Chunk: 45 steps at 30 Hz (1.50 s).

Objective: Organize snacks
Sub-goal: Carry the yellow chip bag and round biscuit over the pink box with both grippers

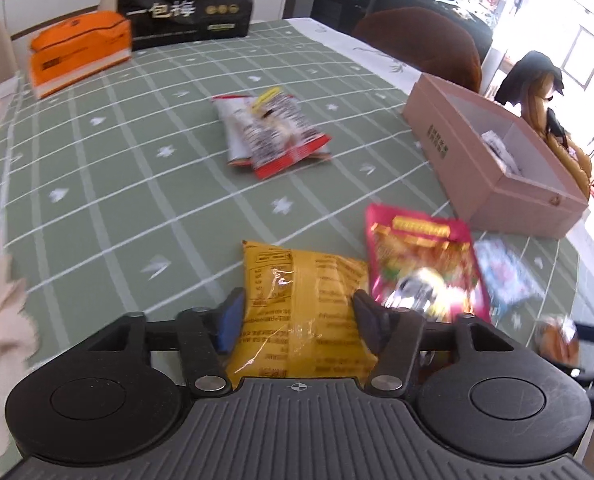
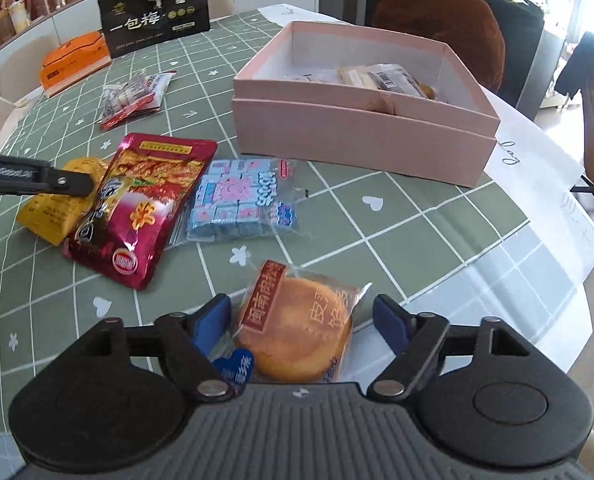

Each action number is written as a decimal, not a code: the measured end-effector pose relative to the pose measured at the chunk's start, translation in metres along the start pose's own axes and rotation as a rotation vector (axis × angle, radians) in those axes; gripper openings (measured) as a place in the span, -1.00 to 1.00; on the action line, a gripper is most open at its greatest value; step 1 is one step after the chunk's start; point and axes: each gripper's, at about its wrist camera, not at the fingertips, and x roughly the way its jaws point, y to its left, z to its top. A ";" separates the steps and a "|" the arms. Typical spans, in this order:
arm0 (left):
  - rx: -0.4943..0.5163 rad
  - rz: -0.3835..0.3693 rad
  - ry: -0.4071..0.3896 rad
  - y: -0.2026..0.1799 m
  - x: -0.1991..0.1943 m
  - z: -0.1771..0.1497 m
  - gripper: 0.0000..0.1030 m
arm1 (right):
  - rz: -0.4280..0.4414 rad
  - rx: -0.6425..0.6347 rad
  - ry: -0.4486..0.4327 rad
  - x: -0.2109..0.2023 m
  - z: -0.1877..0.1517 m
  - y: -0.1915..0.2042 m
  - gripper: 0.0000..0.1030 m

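Observation:
My left gripper point(image 1: 297, 312) has its fingers against both sides of a yellow snack packet point(image 1: 305, 312), also seen in the right wrist view point(image 2: 57, 208). My right gripper point(image 2: 303, 318) is open around a wrapped round pastry point(image 2: 297, 328), with gaps on both sides. A red snack pouch point(image 2: 137, 204) and a blue candy bag point(image 2: 241, 200) lie between them. A pink open box point(image 2: 357, 128) holds several snacks. Two small packets point(image 1: 269, 132) lie mid-table.
An orange box point(image 1: 77, 52) and a tall black bag point(image 1: 185, 0) stand at the far edge of the green checked tablecloth point(image 1: 137, 184). A brown chair point(image 2: 445, 28) stands behind the pink box. White paper point(image 2: 537, 184) lies right of it.

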 end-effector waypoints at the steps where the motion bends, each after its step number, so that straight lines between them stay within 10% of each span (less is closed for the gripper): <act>1: -0.005 0.003 0.009 0.004 -0.005 -0.004 0.18 | 0.004 -0.002 0.004 0.000 -0.001 0.000 0.73; 19: 0.165 -0.140 0.132 -0.065 -0.024 -0.042 0.16 | 0.035 -0.044 0.061 -0.003 -0.002 -0.007 0.72; 28: 0.218 -0.166 0.130 -0.102 -0.016 -0.045 0.20 | -0.171 -0.048 0.020 -0.015 -0.008 -0.036 0.67; 41: 0.351 -0.156 0.124 -0.116 -0.016 -0.053 0.25 | -0.082 0.025 0.017 -0.008 0.009 -0.055 0.67; 45: 0.391 -0.163 0.121 -0.120 -0.017 -0.058 0.34 | 0.109 0.100 0.083 -0.009 0.014 -0.060 0.57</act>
